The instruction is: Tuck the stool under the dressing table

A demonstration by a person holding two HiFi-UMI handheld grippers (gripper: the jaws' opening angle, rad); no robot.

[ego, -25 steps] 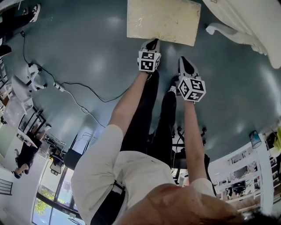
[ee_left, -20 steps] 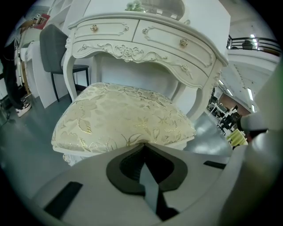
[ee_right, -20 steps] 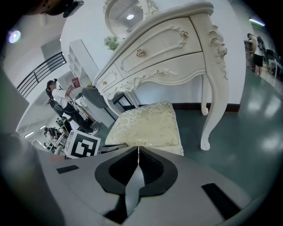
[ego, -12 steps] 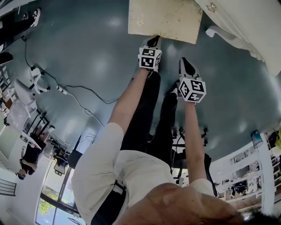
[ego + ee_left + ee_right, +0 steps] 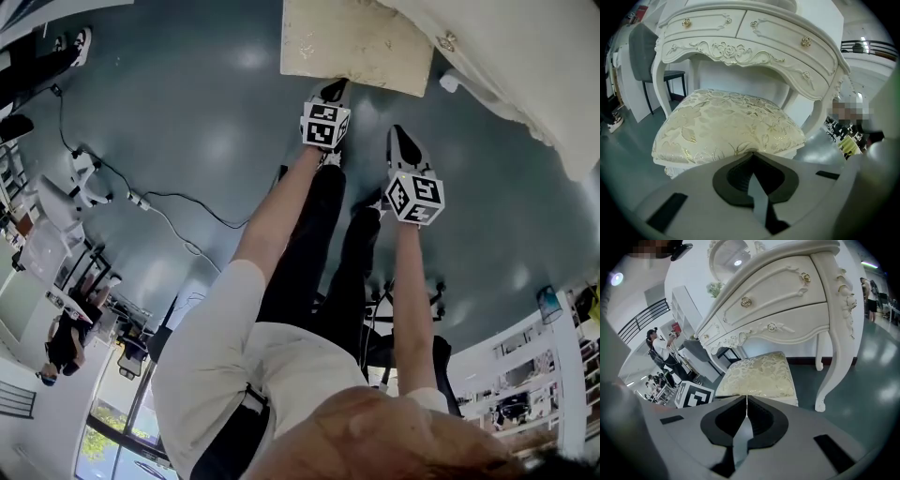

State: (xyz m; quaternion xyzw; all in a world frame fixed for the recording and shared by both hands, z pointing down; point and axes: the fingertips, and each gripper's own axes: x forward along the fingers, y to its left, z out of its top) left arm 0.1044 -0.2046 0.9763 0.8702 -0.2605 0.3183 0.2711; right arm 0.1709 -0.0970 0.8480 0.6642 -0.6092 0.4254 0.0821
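The stool has a cream, gold-patterned cushion (image 5: 352, 42) (image 5: 726, 126) (image 5: 759, 373) and stands on the grey floor in front of the white dressing table (image 5: 525, 66) (image 5: 754, 42) (image 5: 787, 301). Its far side lies below the table's carved front. My left gripper (image 5: 326, 94) (image 5: 752, 152) is shut, and its tips rest against the near edge of the cushion. Set back from the stool and to its right, my right gripper (image 5: 401, 141) (image 5: 747, 397) is shut on nothing. The left gripper's marker cube (image 5: 693, 394) shows in the right gripper view.
The table's curved leg (image 5: 829, 371) stands right of the stool. A grey chair (image 5: 644, 51) sits left of the table. A black cable (image 5: 187, 202) and a white device (image 5: 80, 173) lie on the floor at left. People stand in the background.
The stool and my left gripper at its edge have shifted a little toward the dressing table, which now fills more of the head view's top right. The right gripper followed slightly.
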